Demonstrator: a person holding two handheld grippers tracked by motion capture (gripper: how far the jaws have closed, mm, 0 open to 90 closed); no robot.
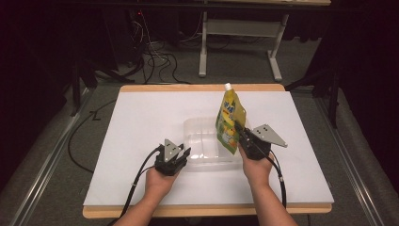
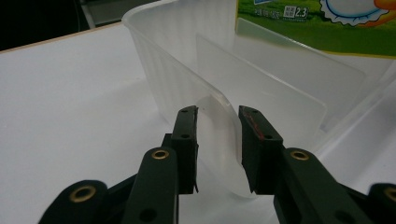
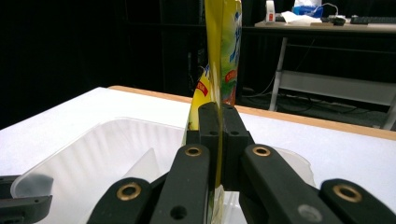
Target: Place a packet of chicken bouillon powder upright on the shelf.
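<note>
the right hand-held gripper [image 1: 244, 134] pinches a yellow pouch [image 1: 230, 123] upright over the clear plastic container [image 1: 202, 143] on the white surface [image 1: 141, 122]. the left hand-held gripper [image 2: 217, 149], jaws narrowly parted, straddles the container's near rim.

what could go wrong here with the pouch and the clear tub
1. The right gripper pinches only the edge of the yellow pouch, so the pouch may swing or slip.
2. The left gripper straddles the clear tub wall without clamping it; the light tub could slide if the pouch bumps it.
</note>
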